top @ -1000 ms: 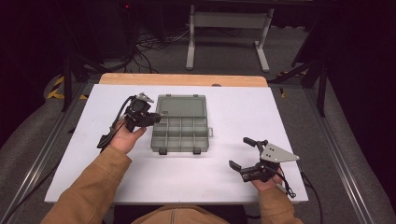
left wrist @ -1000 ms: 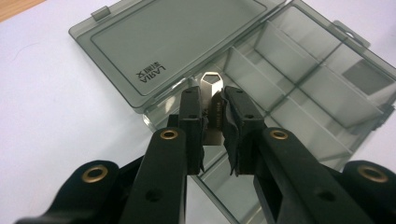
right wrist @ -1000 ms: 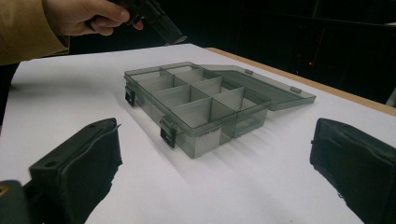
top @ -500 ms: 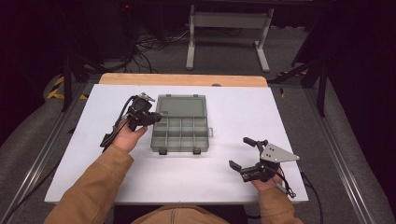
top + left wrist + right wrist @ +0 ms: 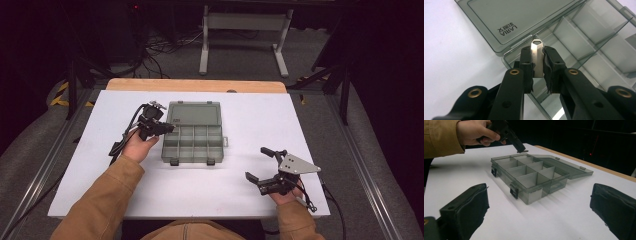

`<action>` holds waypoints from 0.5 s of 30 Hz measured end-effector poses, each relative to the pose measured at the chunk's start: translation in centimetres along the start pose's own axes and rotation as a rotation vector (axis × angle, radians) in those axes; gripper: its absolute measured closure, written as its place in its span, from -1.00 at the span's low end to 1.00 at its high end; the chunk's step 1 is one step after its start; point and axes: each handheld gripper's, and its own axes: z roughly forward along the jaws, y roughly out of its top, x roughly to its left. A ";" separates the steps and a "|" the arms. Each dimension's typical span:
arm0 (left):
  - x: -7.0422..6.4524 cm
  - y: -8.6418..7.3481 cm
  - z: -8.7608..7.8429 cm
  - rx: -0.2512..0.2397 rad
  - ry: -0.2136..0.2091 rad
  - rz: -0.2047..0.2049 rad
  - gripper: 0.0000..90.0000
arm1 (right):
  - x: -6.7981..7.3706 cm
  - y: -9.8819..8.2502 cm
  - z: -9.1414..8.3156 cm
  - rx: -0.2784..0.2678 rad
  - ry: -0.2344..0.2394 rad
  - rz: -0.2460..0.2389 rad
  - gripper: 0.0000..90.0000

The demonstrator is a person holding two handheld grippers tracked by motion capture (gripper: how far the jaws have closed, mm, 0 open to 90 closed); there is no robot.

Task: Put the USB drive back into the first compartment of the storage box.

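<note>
Smoky translucent plastic forms the organizer box (image 5: 192, 137), lying open mid-table with its lid flat behind it, seen from the high view; the left gripper (image 5: 161, 128) hangs at its left edge. The left gripper view shows black jaws pinching a flat silver metal tab (image 5: 537, 58) above a rear corner compartment. The right gripper view shows its padded jaws spread wide, well short of the box.

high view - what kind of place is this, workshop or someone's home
Probably a lab or recording studio, not a home: a white table in a dark room, cables on the grey floor, a metal stand behind, rails beside the table, and handheld grippers with cameras.
</note>
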 end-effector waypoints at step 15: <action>0.0 -0.2 1.1 0.050 0.002 -0.002 0.74 | 0.0 0.0 0.0 -0.001 0.003 -0.001 -0.95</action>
